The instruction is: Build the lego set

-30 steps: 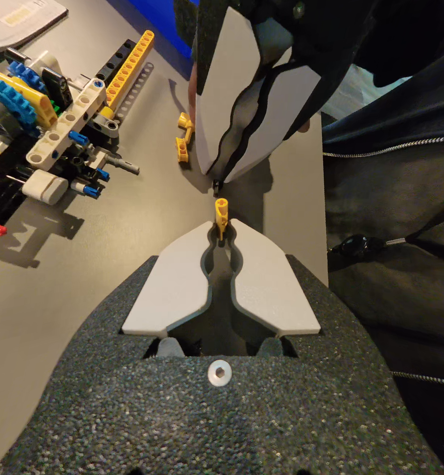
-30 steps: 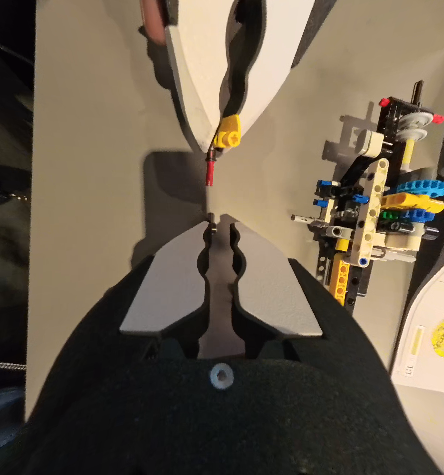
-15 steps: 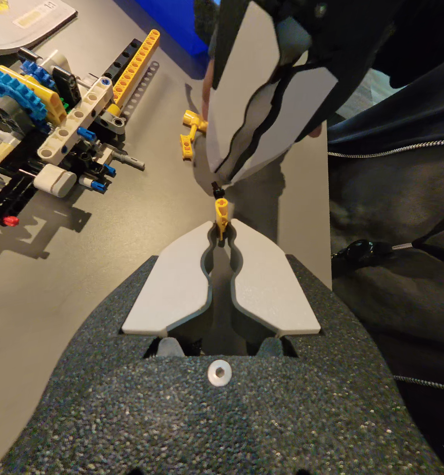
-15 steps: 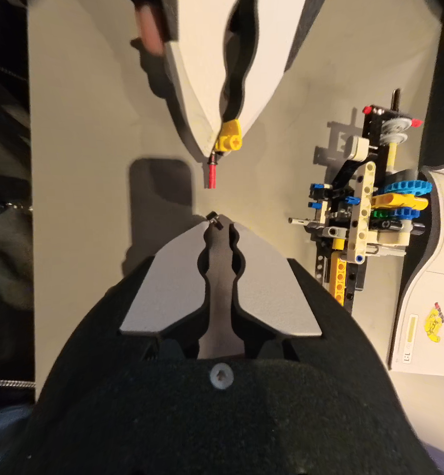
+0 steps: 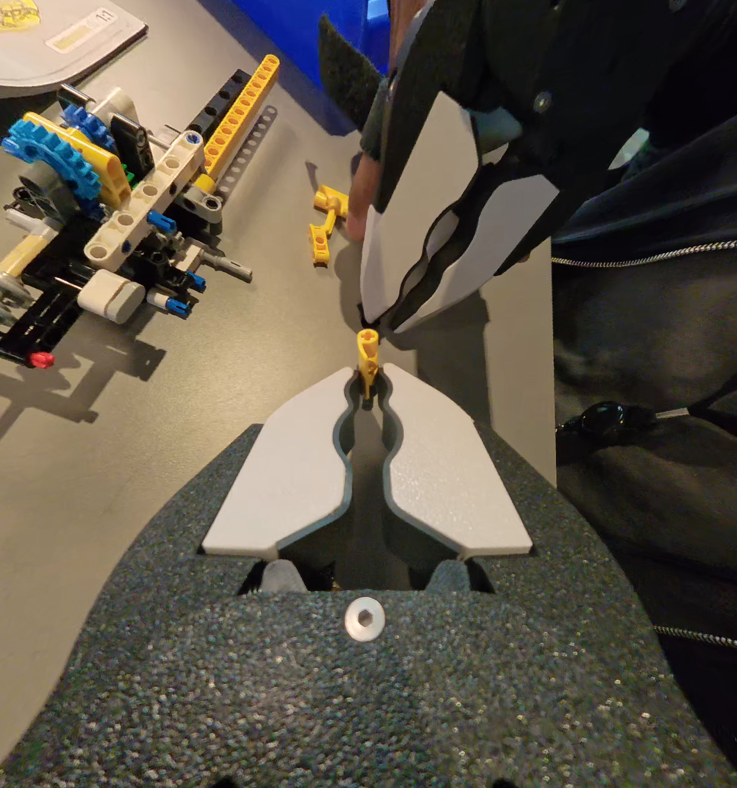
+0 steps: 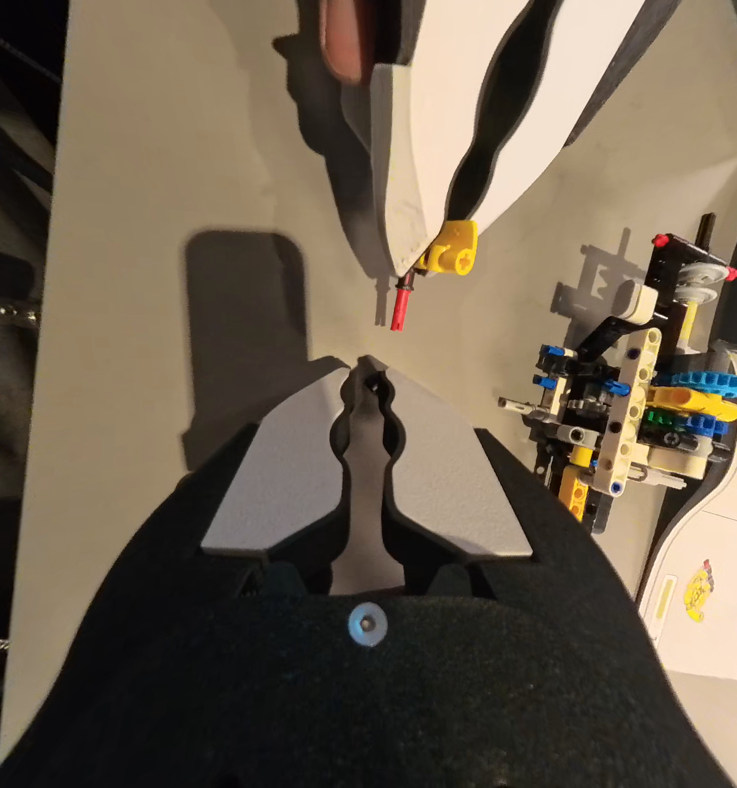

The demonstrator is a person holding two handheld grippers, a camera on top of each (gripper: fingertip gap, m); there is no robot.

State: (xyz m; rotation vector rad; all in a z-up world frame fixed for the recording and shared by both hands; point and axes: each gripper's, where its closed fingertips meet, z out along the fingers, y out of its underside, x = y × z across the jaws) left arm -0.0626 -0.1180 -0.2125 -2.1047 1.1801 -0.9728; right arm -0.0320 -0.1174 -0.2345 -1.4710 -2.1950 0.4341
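Note:
My left gripper is shut on a small yellow connector that sticks out past its tips. In the right wrist view this connector carries a red pin pointing toward my right gripper. My right gripper is shut on a tiny black pin at its tips. In the left wrist view my right gripper comes down from above, tips just beyond the connector's end. Both are held above the grey table.
The partly built model with blue gears, white and yellow beams lies to the left; it also shows in the right wrist view. Two loose yellow pieces lie beyond. An instruction booklet, a blue bin and a person's dark jacket border the space.
The two grippers have shifted and tilted relative to each other. In the left wrist view the right gripper's tips are now closer to the yellow connector's end. Both grips are unchanged.

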